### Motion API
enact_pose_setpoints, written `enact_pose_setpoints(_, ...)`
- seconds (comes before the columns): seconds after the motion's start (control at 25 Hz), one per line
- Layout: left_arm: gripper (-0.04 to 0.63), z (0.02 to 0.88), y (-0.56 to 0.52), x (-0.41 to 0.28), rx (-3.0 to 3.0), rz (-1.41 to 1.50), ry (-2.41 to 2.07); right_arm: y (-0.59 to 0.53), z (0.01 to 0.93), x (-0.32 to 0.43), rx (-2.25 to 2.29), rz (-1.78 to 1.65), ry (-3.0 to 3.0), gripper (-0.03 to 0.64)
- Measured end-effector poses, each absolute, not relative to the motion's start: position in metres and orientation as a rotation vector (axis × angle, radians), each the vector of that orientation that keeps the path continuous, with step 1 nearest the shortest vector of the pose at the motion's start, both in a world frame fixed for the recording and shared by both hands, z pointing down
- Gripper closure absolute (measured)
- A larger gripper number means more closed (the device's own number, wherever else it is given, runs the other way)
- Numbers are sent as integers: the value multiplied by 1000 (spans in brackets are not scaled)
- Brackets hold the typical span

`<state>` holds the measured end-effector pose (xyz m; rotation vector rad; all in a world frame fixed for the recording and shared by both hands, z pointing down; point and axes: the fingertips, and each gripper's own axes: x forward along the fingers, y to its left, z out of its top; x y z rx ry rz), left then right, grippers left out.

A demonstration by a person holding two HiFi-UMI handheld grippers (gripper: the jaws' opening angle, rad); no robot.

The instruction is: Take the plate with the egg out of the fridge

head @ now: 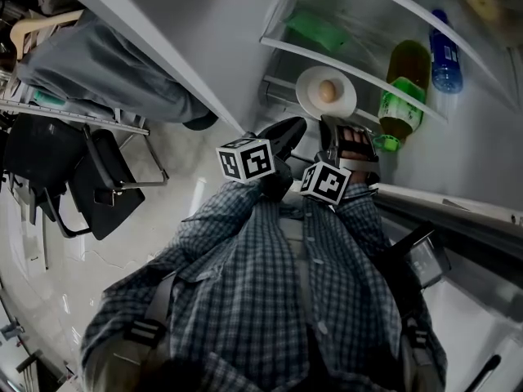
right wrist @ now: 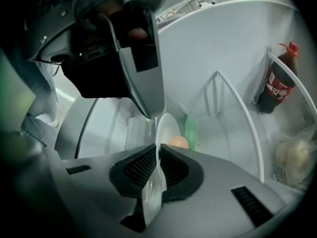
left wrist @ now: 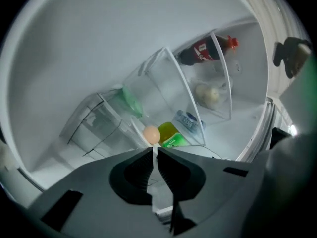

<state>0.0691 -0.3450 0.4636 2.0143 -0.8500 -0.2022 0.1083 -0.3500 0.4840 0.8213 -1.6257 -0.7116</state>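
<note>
A white plate (head: 343,96) carrying a brown egg (head: 328,91) sits on a glass shelf inside the open fridge. Both grippers reach to its near rim. My right gripper (head: 333,127) is shut on the rim: in the right gripper view the plate (right wrist: 165,128) runs edge-on between the closed jaws (right wrist: 158,148), with the egg (right wrist: 177,143) just behind. My left gripper (head: 294,126) stands beside it, its jaws (left wrist: 154,150) closed to a thin slit on the same rim, and the egg (left wrist: 151,134) shows right above them.
A green bottle (head: 400,96) and a blue bottle (head: 445,51) stand on the shelf to the right of the plate. On the shelf above lies a green packet (head: 315,31). Deeper in stands a cola bottle (right wrist: 277,86). A black chair (head: 98,178) stands on the floor at the left.
</note>
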Motion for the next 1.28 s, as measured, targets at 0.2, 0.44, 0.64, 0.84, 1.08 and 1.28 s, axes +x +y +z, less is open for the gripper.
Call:
enact_pose_setpoints(0.2, 549, 469, -352, 67, 1871, -320, -824, -345, 482, 108, 834, -704, -1633, 588)
enact_pose_setpoints(0.44, 514, 466, -360, 70, 1782, -418, -784, -341, 478, 107, 834, -723, -1634, 589)
enact_pose_setpoints(0.64, 514, 468, -365, 74, 1756, -427, -785, -334, 476, 105, 812, -761, -1625, 592)
enact_pose_setpoints(0.84, 514, 476, -369, 75, 1678, -477, -774, -329, 479, 106, 797, -770, -1623, 592)
enact_pose_setpoints(1.08, 519, 478, -370, 74, 1553, -600, -708, -327, 479, 108, 815, -762, -1635, 592)
enact_pose_setpoints(1.28, 540, 482, -372, 71, 1516, -627, -715, -323, 477, 110, 855, -736, -1661, 591)
